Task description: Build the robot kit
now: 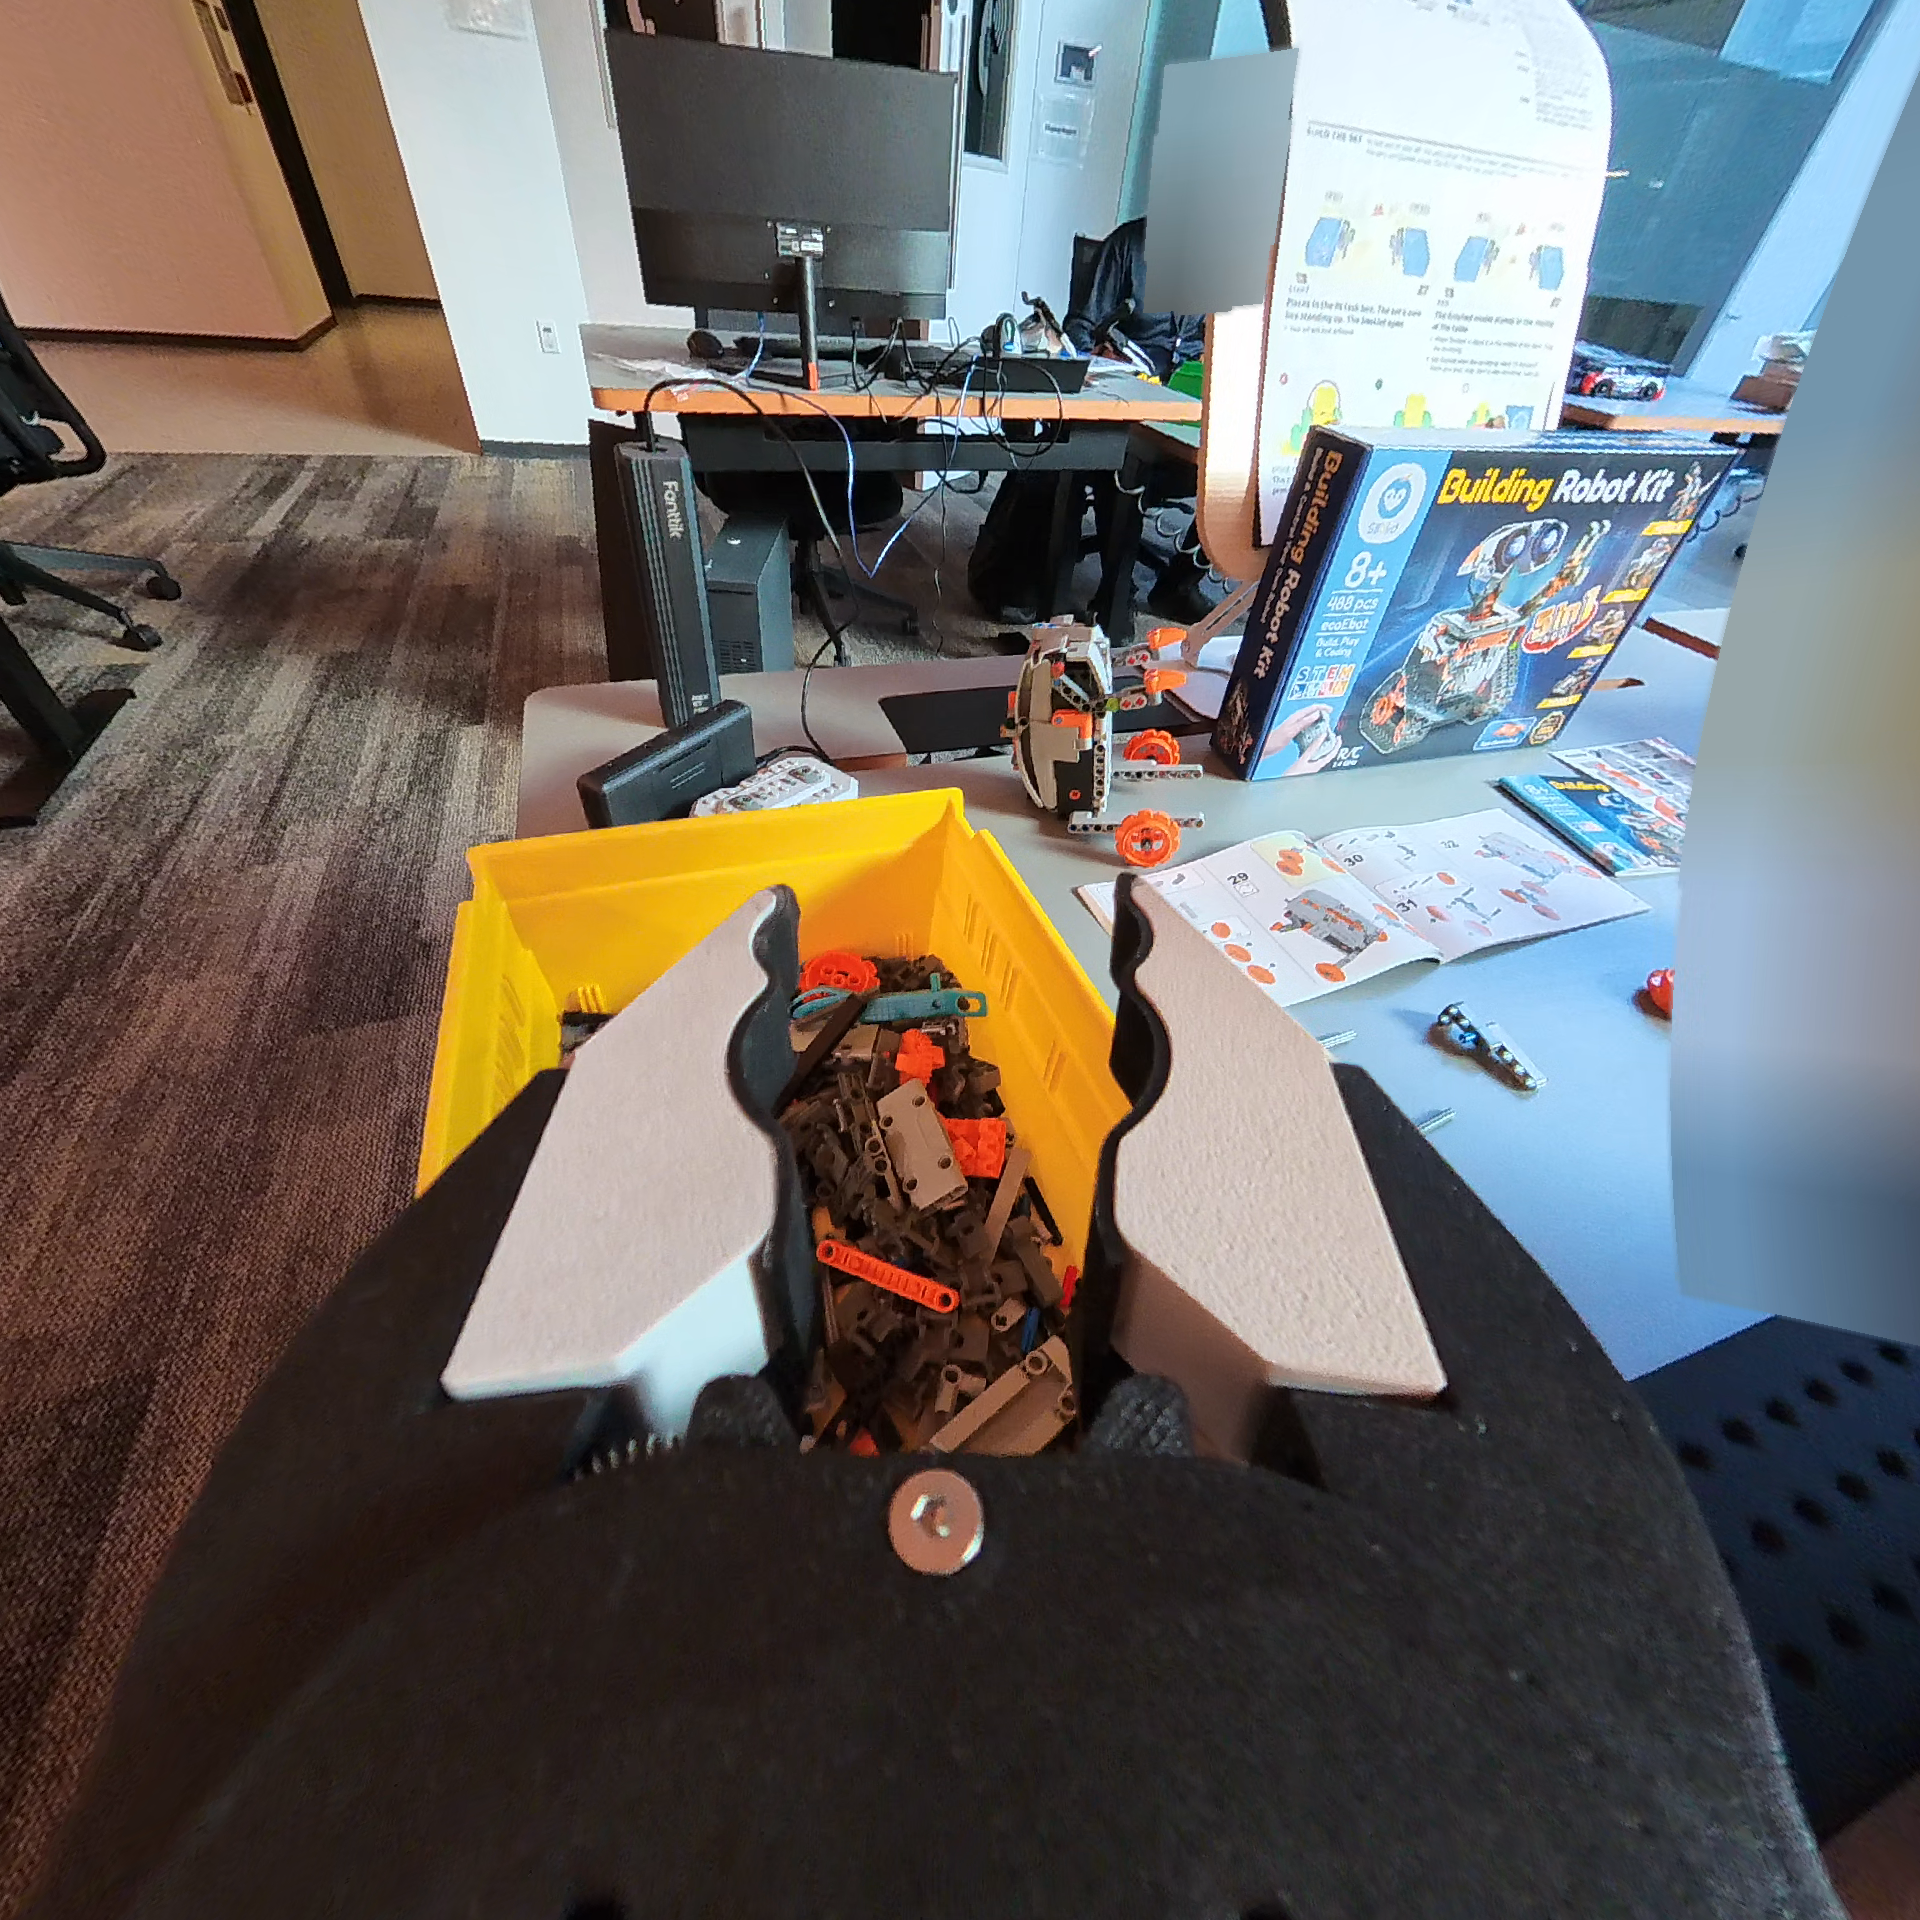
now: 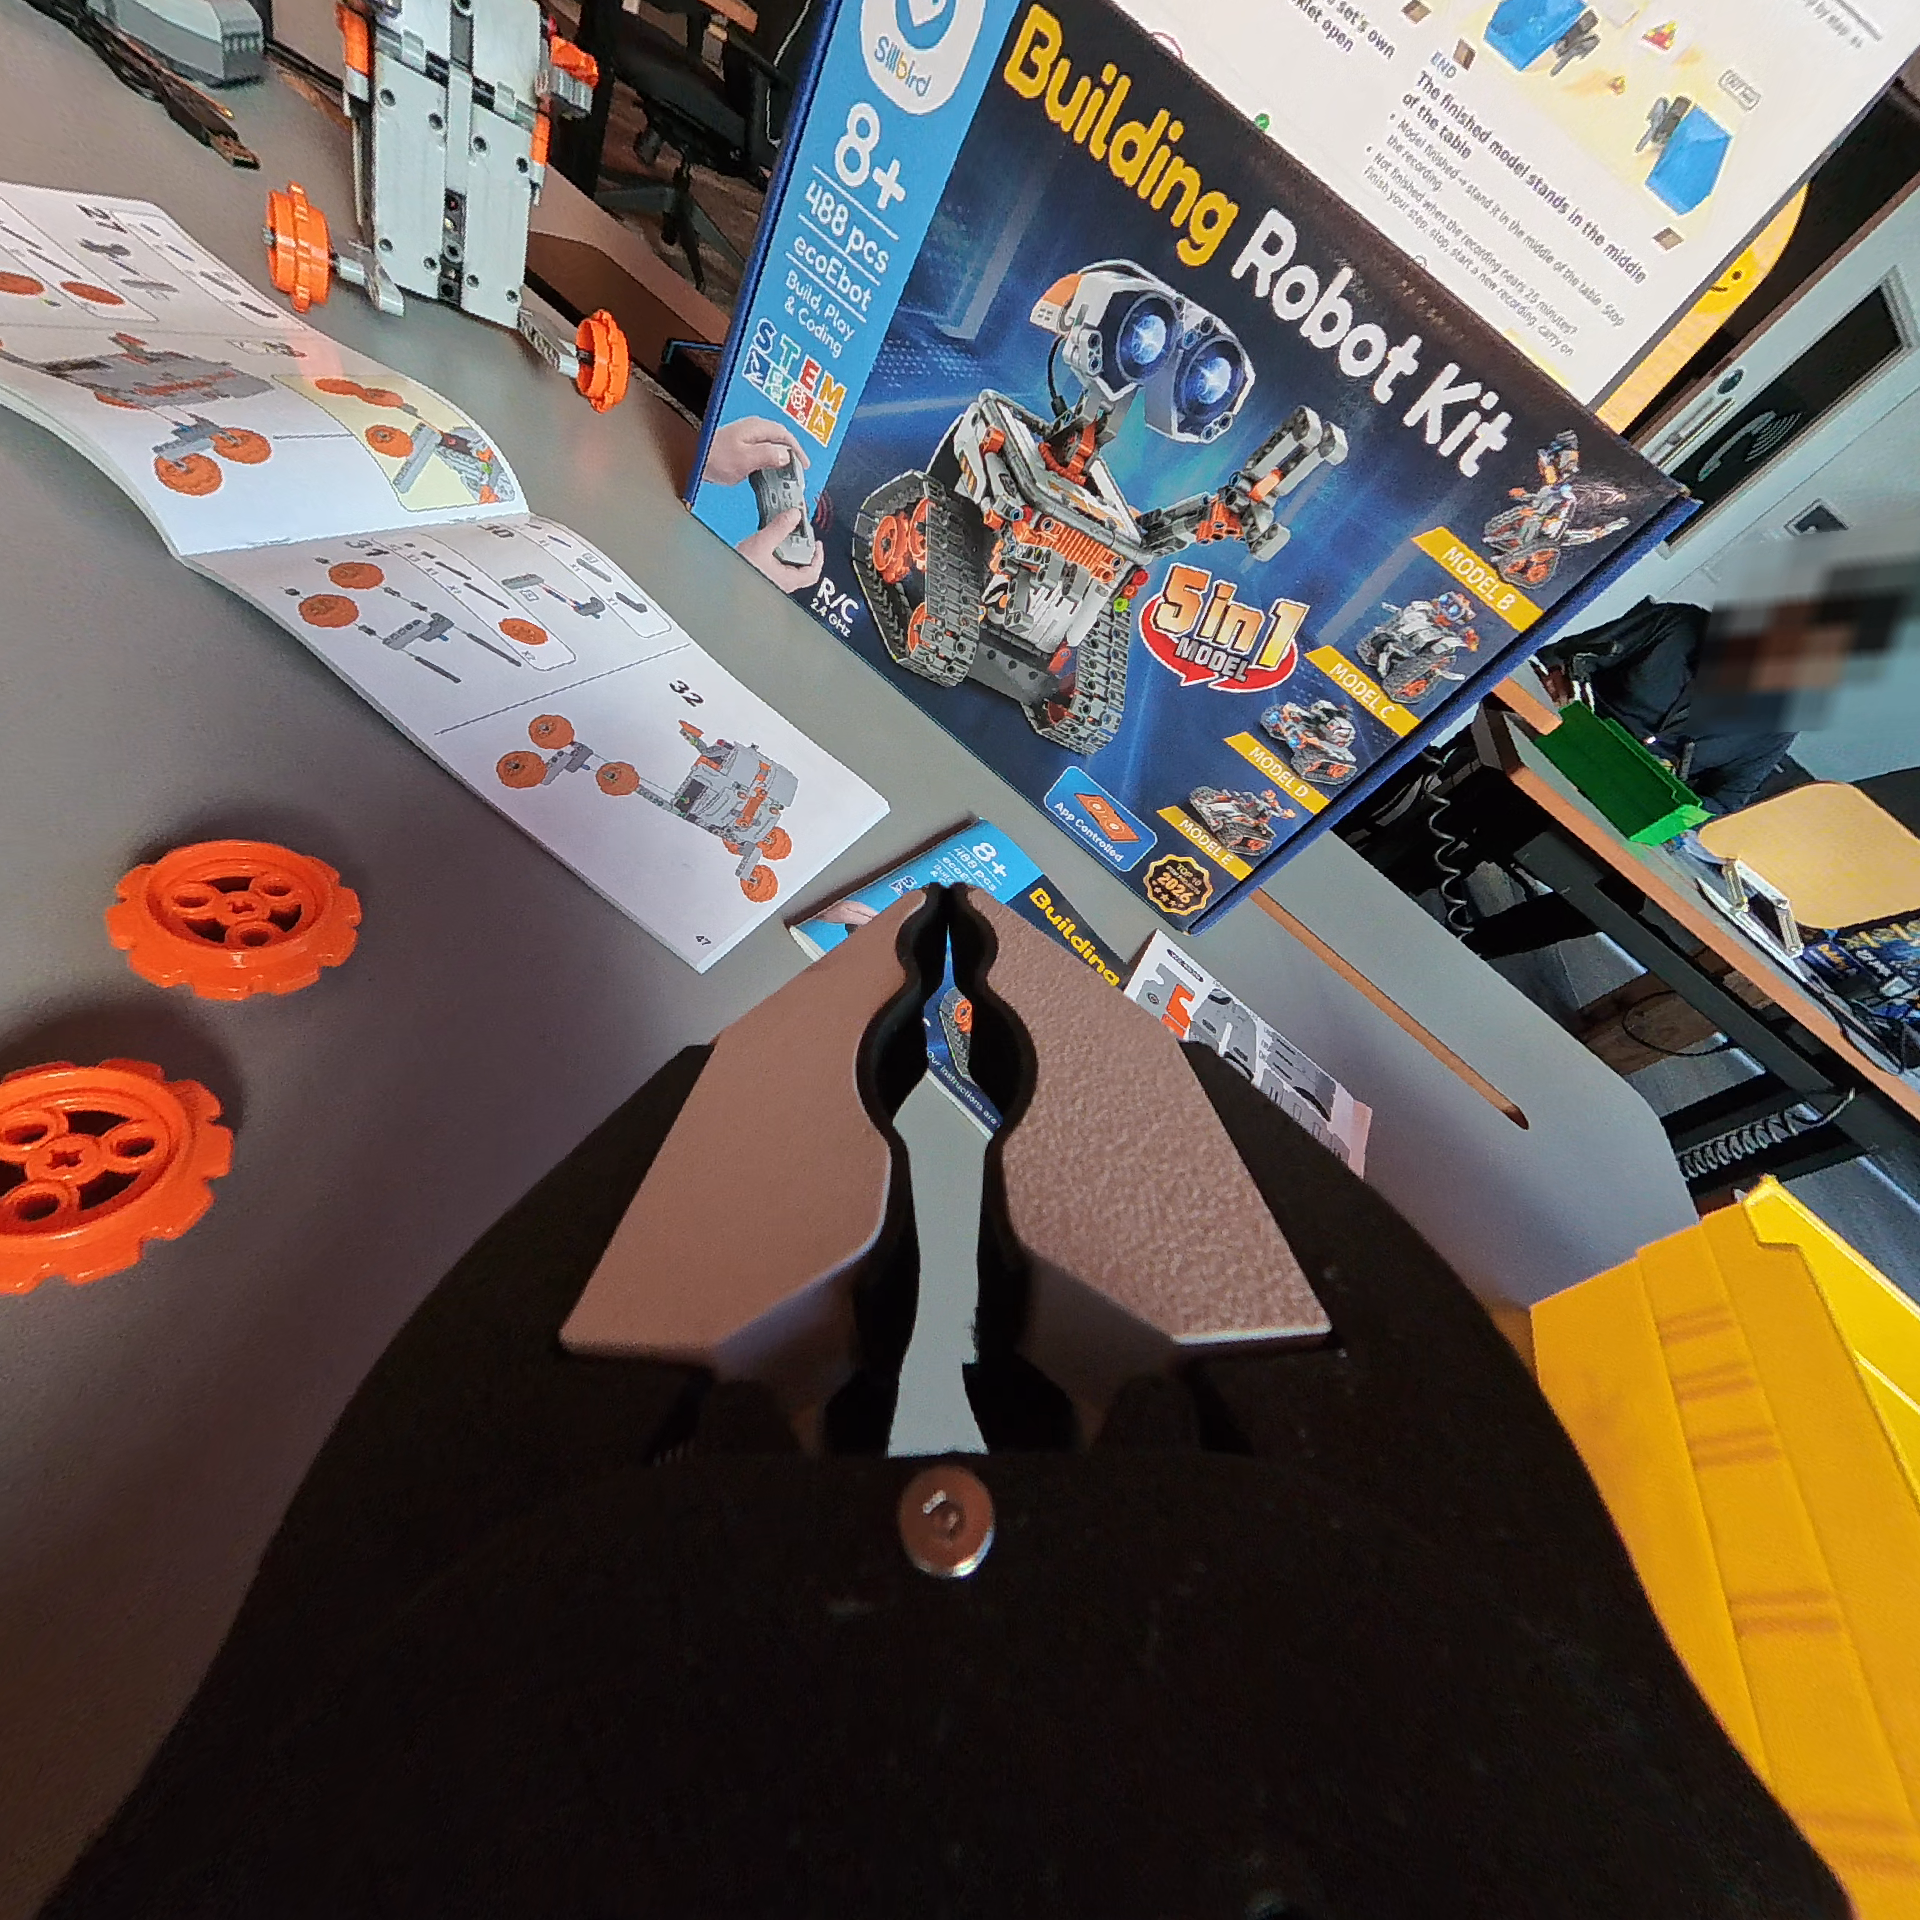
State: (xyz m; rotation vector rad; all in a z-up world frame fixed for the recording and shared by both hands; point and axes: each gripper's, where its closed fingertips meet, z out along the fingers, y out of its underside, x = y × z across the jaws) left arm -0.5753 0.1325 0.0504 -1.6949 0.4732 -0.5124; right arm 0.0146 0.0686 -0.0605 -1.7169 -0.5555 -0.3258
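Observation:
My left gripper (image 1: 951, 904) is open and empty, held over a yellow bin (image 1: 717, 831) full of loose grey, black and orange building parts (image 1: 914, 1195). My right gripper (image 2: 940, 894) is shut with nothing between its fingers, low over the grey table (image 2: 468, 1091), its tips in front of a small blue booklet (image 2: 1070, 935). Two orange gear wheels (image 2: 237, 916) (image 2: 94, 1174) lie on the table to its left. A partly built grey and orange robot model (image 1: 1070, 717) (image 2: 447, 156) stands at the back.
An open instruction booklet (image 1: 1371, 904) (image 2: 416, 582) lies flat beside the upright kit box (image 1: 1475, 603) (image 2: 1143, 468). A small grey assembly (image 1: 1486, 1044) lies to the bin's right. A second yellow bin (image 2: 1745, 1455) is at the right gripper's right. The table edge and carpet (image 1: 260, 831) are left of the bin. My hands' fingertips stand some 60 cm from each other.

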